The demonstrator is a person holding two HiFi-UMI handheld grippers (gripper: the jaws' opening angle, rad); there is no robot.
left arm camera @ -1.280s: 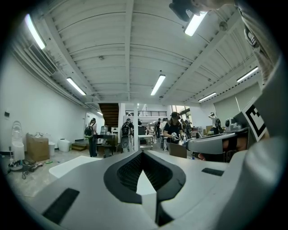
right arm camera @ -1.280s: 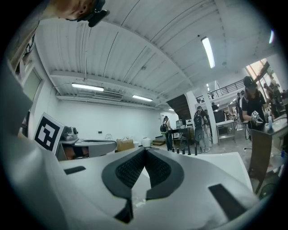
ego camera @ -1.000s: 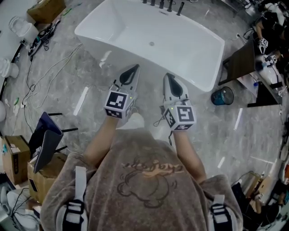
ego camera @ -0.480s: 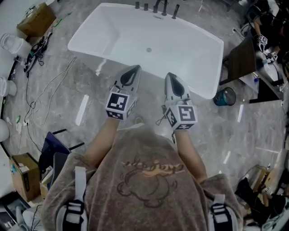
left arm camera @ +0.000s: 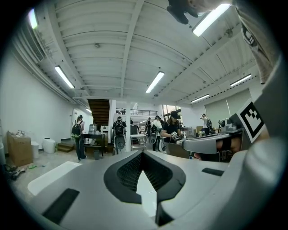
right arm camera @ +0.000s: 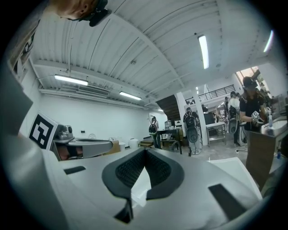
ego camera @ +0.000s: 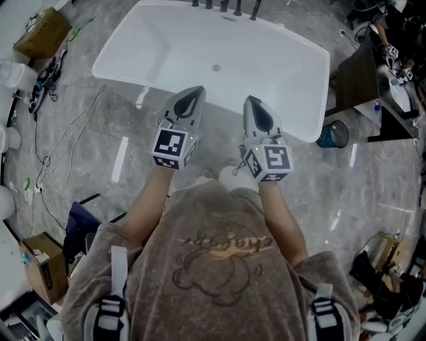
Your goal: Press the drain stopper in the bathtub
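A white freestanding bathtub [ego camera: 286, 80] fills the top of the head view, and the small round drain stopper [ego camera: 215, 68] sits in the middle of its floor. Both grippers are held side by side at the tub's near rim, pointing away from me. My left gripper [ego camera: 190, 94] is shut and empty, its tips over the near rim. My right gripper [ego camera: 255, 102] is also shut and empty, just inside the rim. In the left gripper view the left gripper [left arm camera: 143, 153] has its jaws meeting at a point; in the right gripper view so does the right gripper [right arm camera: 145, 151]. Both are well short of the stopper.
Dark tap fittings [ego camera: 229, 5] stand on the tub's far rim. A blue bucket [ego camera: 331, 134] and a dark cabinet [ego camera: 353, 83] are at the right. Cables [ego camera: 60, 133] and cardboard boxes [ego camera: 40, 30] lie on the grey floor at the left. People [left arm camera: 119, 132] stand far across the room.
The tub has drawn nearer and both grippers have moved forward from the floor in front of it to its near rim. Both stay shut.
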